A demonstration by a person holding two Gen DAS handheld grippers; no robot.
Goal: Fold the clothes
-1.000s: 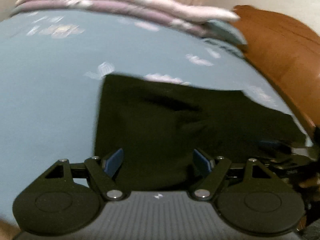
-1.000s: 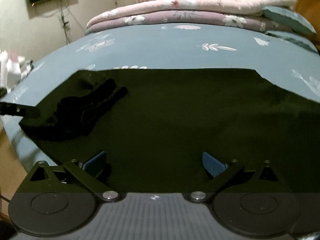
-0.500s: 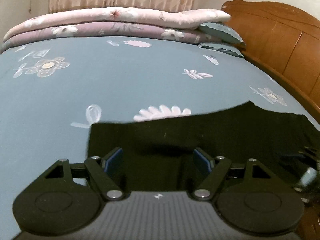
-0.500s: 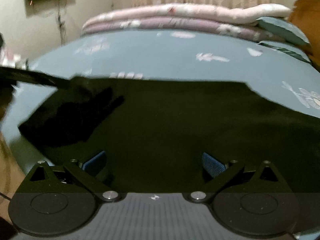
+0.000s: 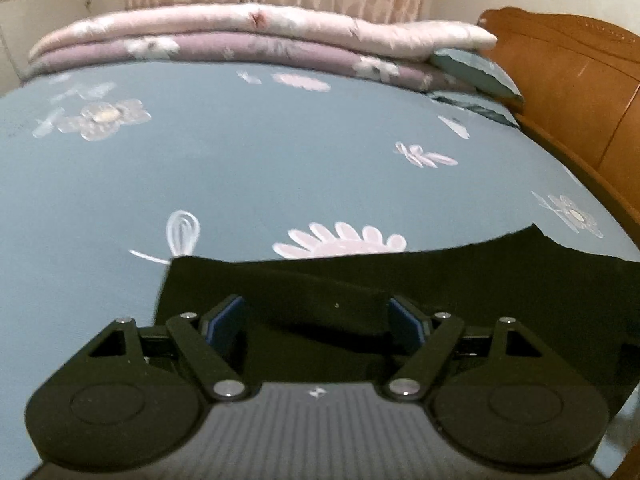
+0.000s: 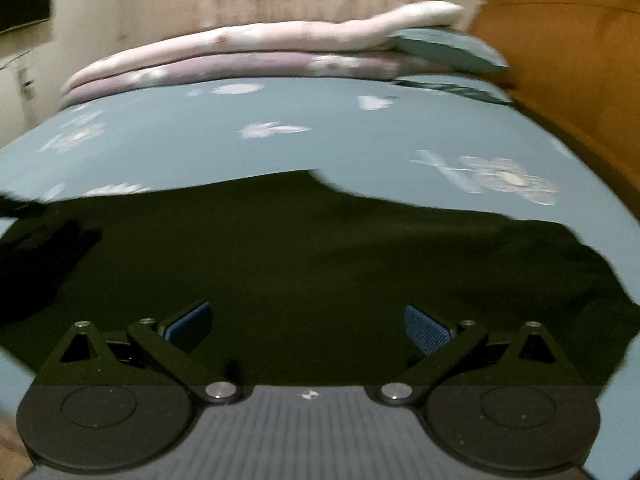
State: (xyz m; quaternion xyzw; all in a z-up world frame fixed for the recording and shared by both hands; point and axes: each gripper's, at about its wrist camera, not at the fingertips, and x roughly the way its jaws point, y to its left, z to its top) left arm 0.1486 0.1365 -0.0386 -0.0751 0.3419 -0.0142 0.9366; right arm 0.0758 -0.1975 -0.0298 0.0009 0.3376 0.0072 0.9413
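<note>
Garment: flat dark green cloth (image 6: 320, 264) spread on blue flowered bedsheet (image 5: 240, 168), laid smooth for folding.
Left gripper (image 5: 316, 322): fingers apart, over the near-left corner.
Right gripper (image 6: 308, 326): fingers wide, empty above mid-cloth.

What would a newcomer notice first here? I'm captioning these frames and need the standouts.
A black garment lies spread across the near part of a blue floral bedsheet. Both the left gripper and right gripper hover open over it. Pink quilts are stacked at the far edge beside a wooden headboard.
</note>
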